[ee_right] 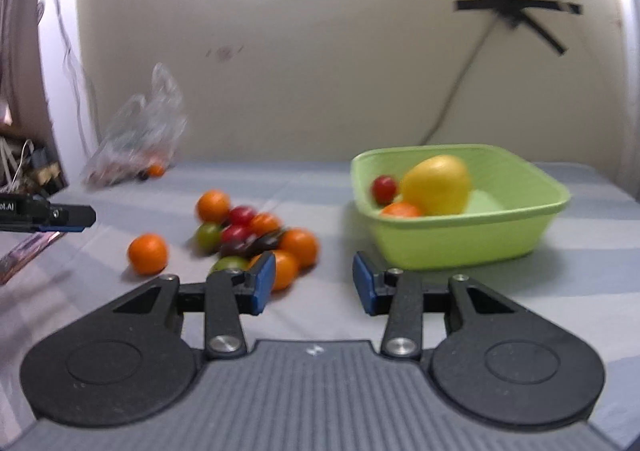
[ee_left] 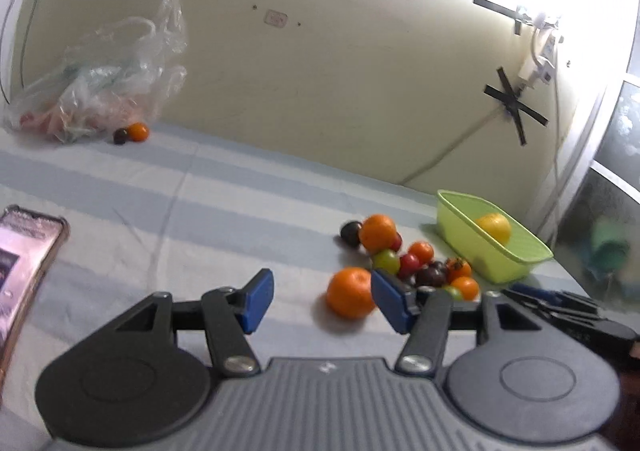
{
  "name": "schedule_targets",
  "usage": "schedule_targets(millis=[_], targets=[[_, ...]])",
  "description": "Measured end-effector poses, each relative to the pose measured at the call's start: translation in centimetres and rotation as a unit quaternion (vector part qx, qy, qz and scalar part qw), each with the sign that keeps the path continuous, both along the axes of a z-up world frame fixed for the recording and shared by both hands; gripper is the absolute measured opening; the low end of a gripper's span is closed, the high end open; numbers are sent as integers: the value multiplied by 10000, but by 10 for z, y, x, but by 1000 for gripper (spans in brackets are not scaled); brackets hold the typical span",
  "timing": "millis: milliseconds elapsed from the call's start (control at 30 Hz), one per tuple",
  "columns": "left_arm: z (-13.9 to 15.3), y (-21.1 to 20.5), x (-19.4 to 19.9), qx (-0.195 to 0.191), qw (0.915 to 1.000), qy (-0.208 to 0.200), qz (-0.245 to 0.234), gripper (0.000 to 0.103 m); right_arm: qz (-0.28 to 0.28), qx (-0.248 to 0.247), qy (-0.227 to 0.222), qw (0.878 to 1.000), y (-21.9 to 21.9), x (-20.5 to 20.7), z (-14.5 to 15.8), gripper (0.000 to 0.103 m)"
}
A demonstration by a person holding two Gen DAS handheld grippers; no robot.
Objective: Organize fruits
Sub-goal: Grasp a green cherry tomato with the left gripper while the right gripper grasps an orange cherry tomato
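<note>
Beside round glossy fruits [ee_right: 256,237], ribbed square plastic basket [ee_right: 460,243]

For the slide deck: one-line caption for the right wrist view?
Open right gripper hovers empty between a fruit pile and a green basket holding a yellow fruit.

A clear crumpled plastic bag [ee_left: 108,83] sits against the cream wall [ee_left: 340,71] — black tape crosses [ee_left: 516,103] there (holding a cable); a phone [ee_left: 24,263] lies left.
</note>
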State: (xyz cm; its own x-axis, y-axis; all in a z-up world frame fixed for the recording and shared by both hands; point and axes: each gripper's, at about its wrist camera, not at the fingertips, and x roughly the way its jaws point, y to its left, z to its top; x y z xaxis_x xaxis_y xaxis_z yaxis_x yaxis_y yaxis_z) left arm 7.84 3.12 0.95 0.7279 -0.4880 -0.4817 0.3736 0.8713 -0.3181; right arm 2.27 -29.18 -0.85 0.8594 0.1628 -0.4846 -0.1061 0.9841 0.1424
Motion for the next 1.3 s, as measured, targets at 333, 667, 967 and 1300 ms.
schedule_targets(millis=[333, 667, 967, 1300], targets=[[-5, -44, -11, 66, 9940, -199, -1074, 53, -26, -314, 84, 9995, 21, 14, 3, 45], [-13, -117, 0, 718, 9800, -431, -1806, 52, -155, 160, 333, 9992, -2, 26, 4, 45], [-32, -127, 16, 926, 9807, -68, -1718, 37, 18, 601, 642, 9961, -4, 41, -7, 45], [-27, -123, 1, 729, 9792, -90, -1889, 28, 121, 1055, 824, 9909, -10, 36, -8, 36]])
